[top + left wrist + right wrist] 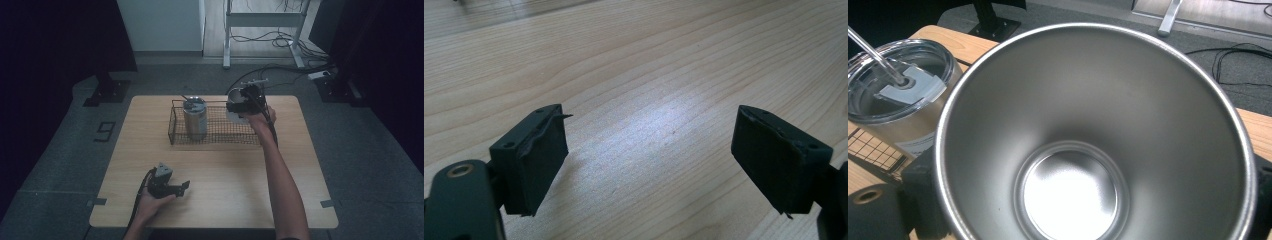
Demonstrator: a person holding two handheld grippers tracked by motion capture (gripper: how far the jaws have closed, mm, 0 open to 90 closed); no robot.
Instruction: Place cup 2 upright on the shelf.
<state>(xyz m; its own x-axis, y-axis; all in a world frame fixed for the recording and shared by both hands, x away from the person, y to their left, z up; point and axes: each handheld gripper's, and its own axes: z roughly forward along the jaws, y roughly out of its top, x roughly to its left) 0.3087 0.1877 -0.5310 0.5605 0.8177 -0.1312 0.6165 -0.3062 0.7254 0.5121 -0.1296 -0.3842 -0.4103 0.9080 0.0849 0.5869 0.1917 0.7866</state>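
Over the wooden table (215, 170) my right gripper (240, 104) is clamping an empty steel cup (1093, 135), tilting it above the wire basket (220, 134) for placing; my left gripper (175, 189) is resting wide open.

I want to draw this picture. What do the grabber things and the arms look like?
Both grippers are black. The left gripper has two flat, blocky black jaws with small screw holes, and a grey three-cornered plate sits on top. A black cable trails back from it. The right gripper is black too, with a black cable running along the arm. Both forearms are bare, with no sleeves.
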